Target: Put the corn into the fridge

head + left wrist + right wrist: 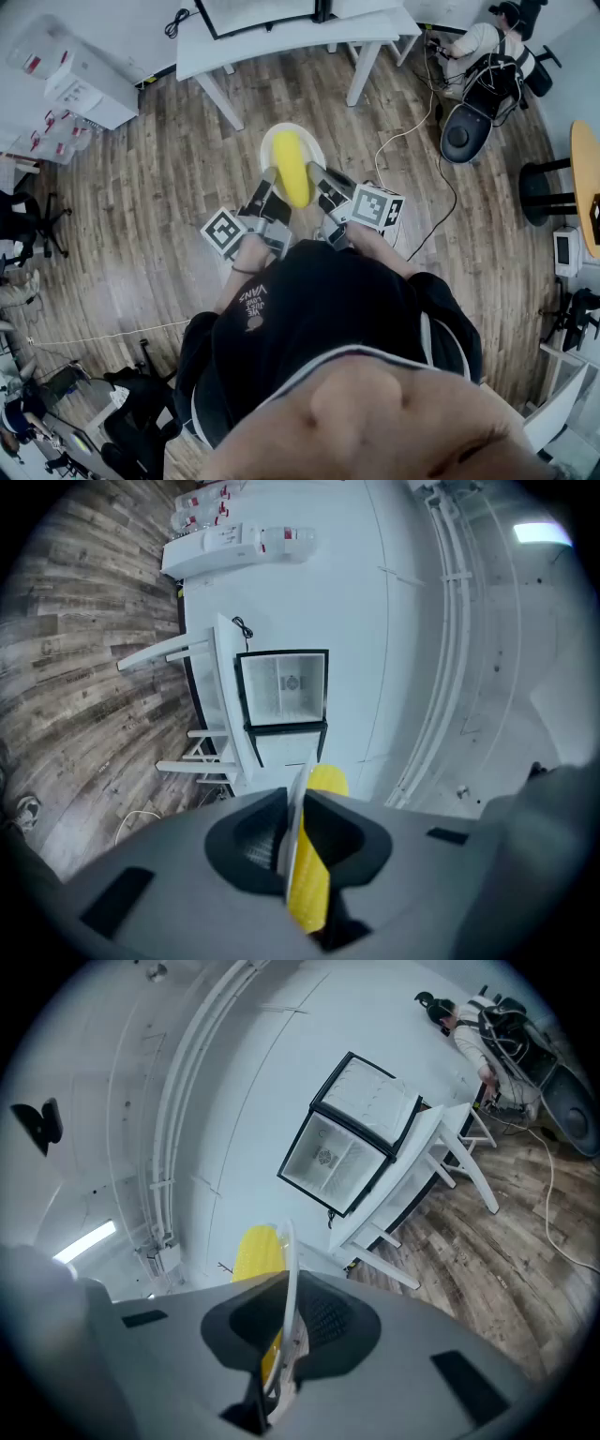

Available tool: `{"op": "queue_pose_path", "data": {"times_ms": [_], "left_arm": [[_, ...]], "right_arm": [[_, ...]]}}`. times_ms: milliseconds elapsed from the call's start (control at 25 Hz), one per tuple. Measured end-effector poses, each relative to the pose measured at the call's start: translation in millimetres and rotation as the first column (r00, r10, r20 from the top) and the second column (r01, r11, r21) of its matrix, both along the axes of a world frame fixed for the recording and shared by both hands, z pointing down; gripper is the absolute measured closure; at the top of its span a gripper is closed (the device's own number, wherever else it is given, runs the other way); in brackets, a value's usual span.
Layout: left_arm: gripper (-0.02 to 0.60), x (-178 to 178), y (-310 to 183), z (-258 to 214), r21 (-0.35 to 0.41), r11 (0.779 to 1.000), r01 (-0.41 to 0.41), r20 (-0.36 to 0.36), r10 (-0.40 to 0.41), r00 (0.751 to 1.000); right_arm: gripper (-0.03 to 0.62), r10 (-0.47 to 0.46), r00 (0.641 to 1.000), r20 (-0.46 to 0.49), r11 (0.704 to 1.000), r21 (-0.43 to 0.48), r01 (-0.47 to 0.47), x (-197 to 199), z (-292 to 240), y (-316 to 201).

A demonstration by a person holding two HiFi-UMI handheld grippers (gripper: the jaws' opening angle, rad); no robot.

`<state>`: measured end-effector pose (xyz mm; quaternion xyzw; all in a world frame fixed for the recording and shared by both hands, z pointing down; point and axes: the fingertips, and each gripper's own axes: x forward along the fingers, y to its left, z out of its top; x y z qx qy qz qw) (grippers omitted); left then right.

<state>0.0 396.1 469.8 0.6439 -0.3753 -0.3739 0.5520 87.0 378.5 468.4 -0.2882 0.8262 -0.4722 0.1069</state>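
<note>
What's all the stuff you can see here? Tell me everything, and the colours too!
yellow corn cob: one, yellow, lying on the plate.
round white plate: one, white, held above the floor by both grippers.
small black-framed fridge: one, black frame and white inside, open, standing on the table.
long white table: one, white, against the wall ahead.
wooden plank floor: one, grey-brown, under everything.
seated person: one, in the far right corner.
left gripper: one, grey, shut on the plate's left rim.
right gripper: one, grey, shut on the plate's right rim.
</note>
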Motion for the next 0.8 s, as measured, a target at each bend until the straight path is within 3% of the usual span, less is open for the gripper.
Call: {"op": "queue_pose_path", "data": {"times_ms": [480,800], "left_arm": [[0.535,4.1,-6.1,0.6,0.004,1.000,0.008,-0.015,-0.007,1.000],[0.535,11.1,-14.8,1.8,0.001,1.000,0.015,-0.021,-0.015,1.000]], "right_arm": [[0.557,0.000,1.000,-0.008,1.000,-0.004,0.000,4.9,3.8,-6.5],[0.557,0.002,0.999,0.037,0.999,-0.035,0.000,9.9,4.2,-16.9]]}}
